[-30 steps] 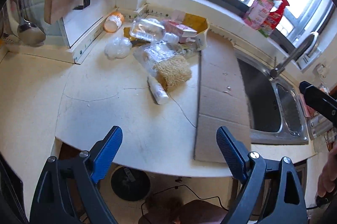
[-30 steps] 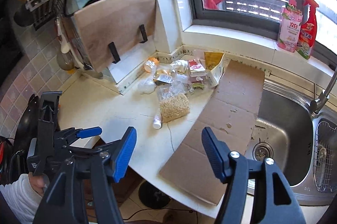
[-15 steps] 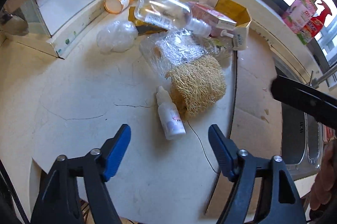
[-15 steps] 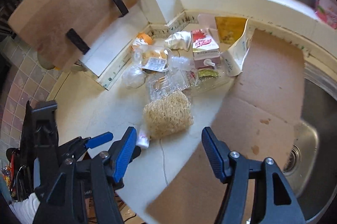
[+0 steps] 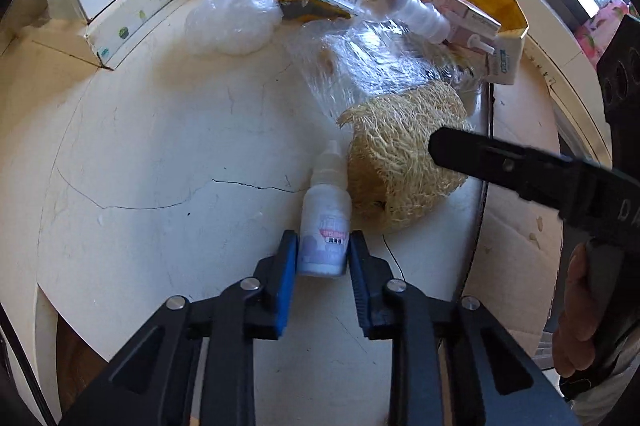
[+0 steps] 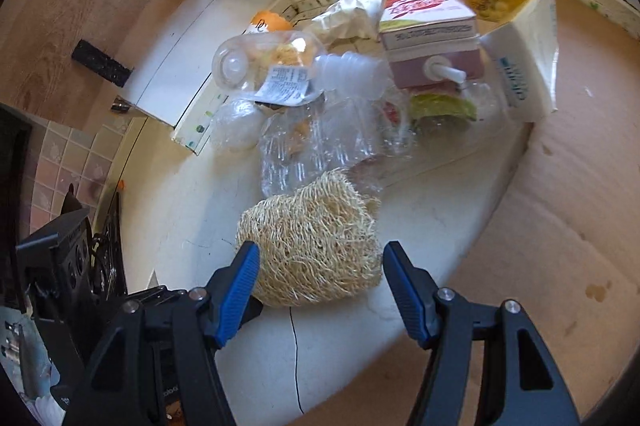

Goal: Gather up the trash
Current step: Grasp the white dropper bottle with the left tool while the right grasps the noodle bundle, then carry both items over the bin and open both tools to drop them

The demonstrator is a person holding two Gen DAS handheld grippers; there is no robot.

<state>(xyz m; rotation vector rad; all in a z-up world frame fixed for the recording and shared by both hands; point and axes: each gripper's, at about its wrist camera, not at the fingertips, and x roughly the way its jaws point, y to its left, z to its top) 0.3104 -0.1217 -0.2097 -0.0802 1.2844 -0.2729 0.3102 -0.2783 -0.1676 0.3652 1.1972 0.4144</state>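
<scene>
Now the left gripper (image 5: 323, 258) pinches the small white bottle (image 5: 325, 230) for pickup, while the right gripper (image 6: 318, 280) straddles the loofah (image 6: 312, 246), fingers wide apart.

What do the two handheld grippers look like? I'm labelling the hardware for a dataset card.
The left gripper and right gripper match: black angular plastic frames, silver round bolts at the pivots, and blue ribbed pads on the fingers. A bare hand grips the black handle.
</scene>
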